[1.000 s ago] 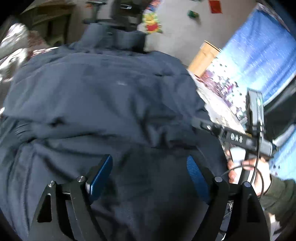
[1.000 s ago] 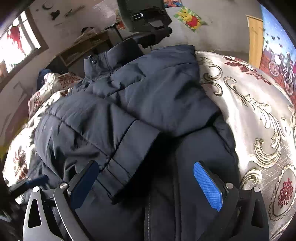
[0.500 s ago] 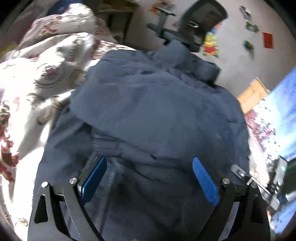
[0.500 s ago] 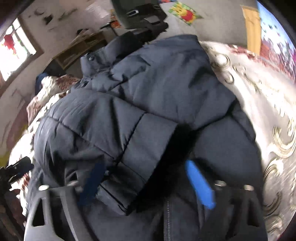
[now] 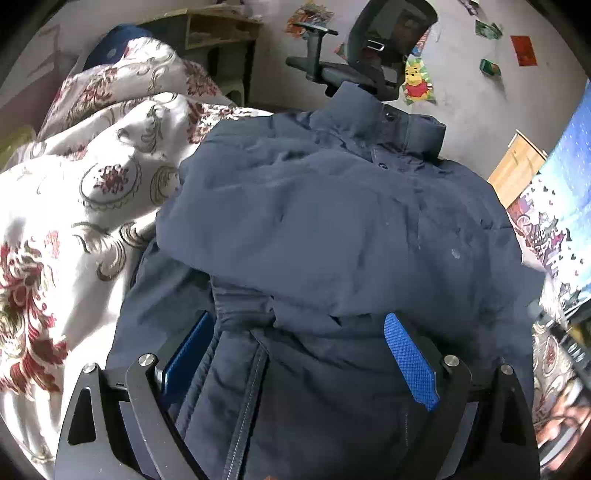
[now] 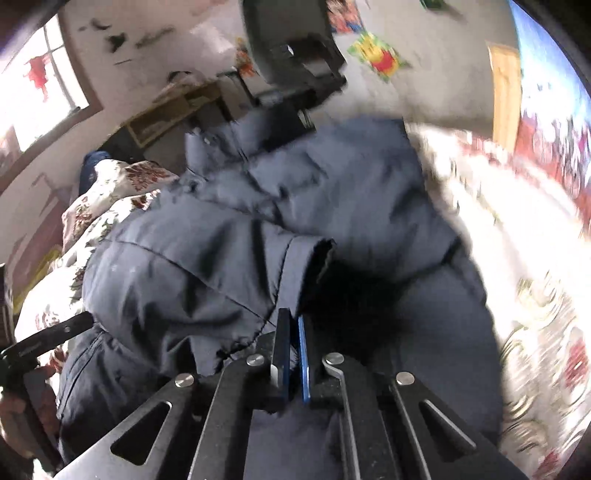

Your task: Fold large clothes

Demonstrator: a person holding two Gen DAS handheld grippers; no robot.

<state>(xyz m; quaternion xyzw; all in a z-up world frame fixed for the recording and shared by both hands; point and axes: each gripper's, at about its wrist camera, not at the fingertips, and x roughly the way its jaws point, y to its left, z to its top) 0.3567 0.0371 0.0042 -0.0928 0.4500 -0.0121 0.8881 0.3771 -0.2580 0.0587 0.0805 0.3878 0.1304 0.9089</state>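
A dark navy padded jacket (image 5: 332, 236) lies on a floral bedspread (image 5: 74, 206), collar toward the far end, sleeves folded across the front. My left gripper (image 5: 295, 350) is open just above the jacket's lower front, its blue pads either side of the zipper area. In the right wrist view the jacket (image 6: 280, 221) fills the middle. My right gripper (image 6: 293, 332) is shut on the cuff edge of the folded sleeve (image 6: 303, 266).
A black office chair (image 5: 384, 40) stands beyond the collar, against a wall with stickers. A wooden shelf (image 5: 221, 33) is at the back left. A blue patterned sheet (image 5: 565, 206) lies to the right. The left gripper's side (image 6: 40, 343) shows at the right view's left edge.
My right gripper has closed from wide open onto the sleeve cuff. My left gripper swung left and back, staying open above the jacket's lower front.
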